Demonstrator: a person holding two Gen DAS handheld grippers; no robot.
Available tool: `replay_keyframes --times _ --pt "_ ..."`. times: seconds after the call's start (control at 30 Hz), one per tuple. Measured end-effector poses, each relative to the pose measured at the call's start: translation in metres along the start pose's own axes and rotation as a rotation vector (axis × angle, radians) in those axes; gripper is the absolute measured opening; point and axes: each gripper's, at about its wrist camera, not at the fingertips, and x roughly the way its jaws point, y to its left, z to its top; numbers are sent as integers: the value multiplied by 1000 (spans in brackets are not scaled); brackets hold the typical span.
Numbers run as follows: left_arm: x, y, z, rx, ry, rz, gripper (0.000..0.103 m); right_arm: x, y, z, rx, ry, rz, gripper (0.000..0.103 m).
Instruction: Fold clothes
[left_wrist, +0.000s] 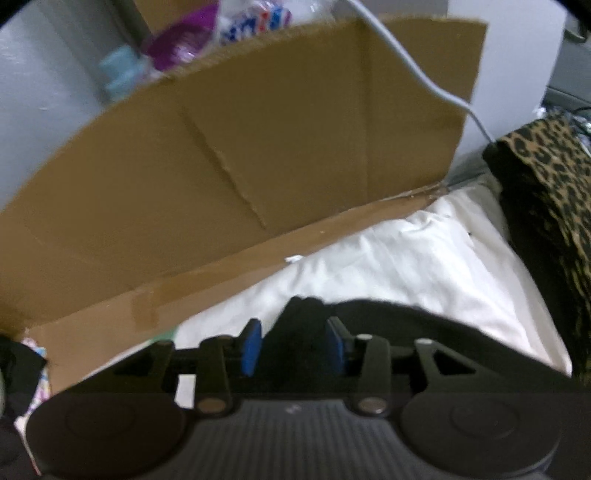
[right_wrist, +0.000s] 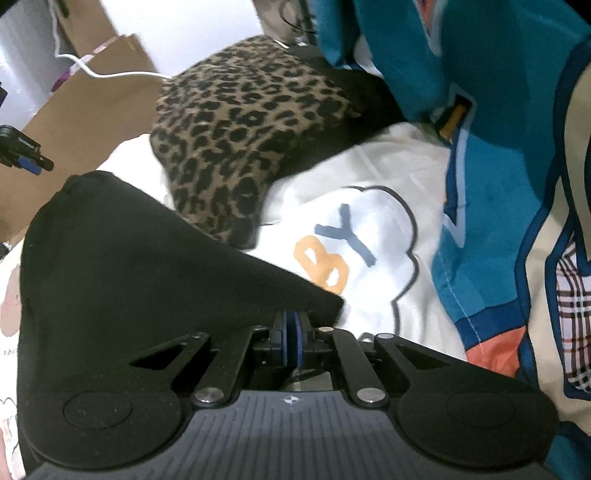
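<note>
- I have the black soft-fabric garment (right_wrist: 122, 258) strung between my 2 grippers, lifted over the white bedsheet with a cloud print and the letters "BY" (right_wrist: 369, 206).
- My left gripper (left_wrist: 293, 345) has its blue pads (left_wrist: 252, 347) standing apart with a bunched black corner wedged between them; I judge it pinched, though the bunch keeps the jaws from meeting.
- My right gripper (right_wrist: 291, 332) has its jaws drawn together on a thin edge of the same cloth, right where the fabric tapers to a point.
- In the right wrist view the cloth fans out to the left from that pinch into a broad dark sheet, so I read its long axis as running side to side between my 2 holds.
- Handling, as I judge it: light, limp, no stiffness at all; it sags and drapes, so only corners or a hem give a sure hold. It looks matte, not slippery, and not fragile.
- Which end is collar or waistband I cannot tell; the black hides seams.
- A leopard-print folded fabric pile (right_wrist: 236, 140) sits just beyond it on the sheet, and a brown cardboard box flap (left_wrist: 258, 140) stands behind in the left view.
- A teal, cream and plaid quilt (right_wrist: 509, 184) crowds the right side.
</note>
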Motion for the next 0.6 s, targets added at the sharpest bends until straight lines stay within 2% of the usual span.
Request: replay_keyframes --times 0.13,0.33,0.5,0.6 --pt "-21 6 -28 -8 -9 -45 41 -8 13 1 -13 -17 30 7" --pt "-23 2 -67 27 23 -138 36 -8 35 -1 -47 0 73 7" --pt "-4 -4 -93 30 53 -185 35 -2 50 -7 -104 52 83 7" --pt "25 -10 -110 -16 89 -172 35 1 59 -10 -139 83 88 7"
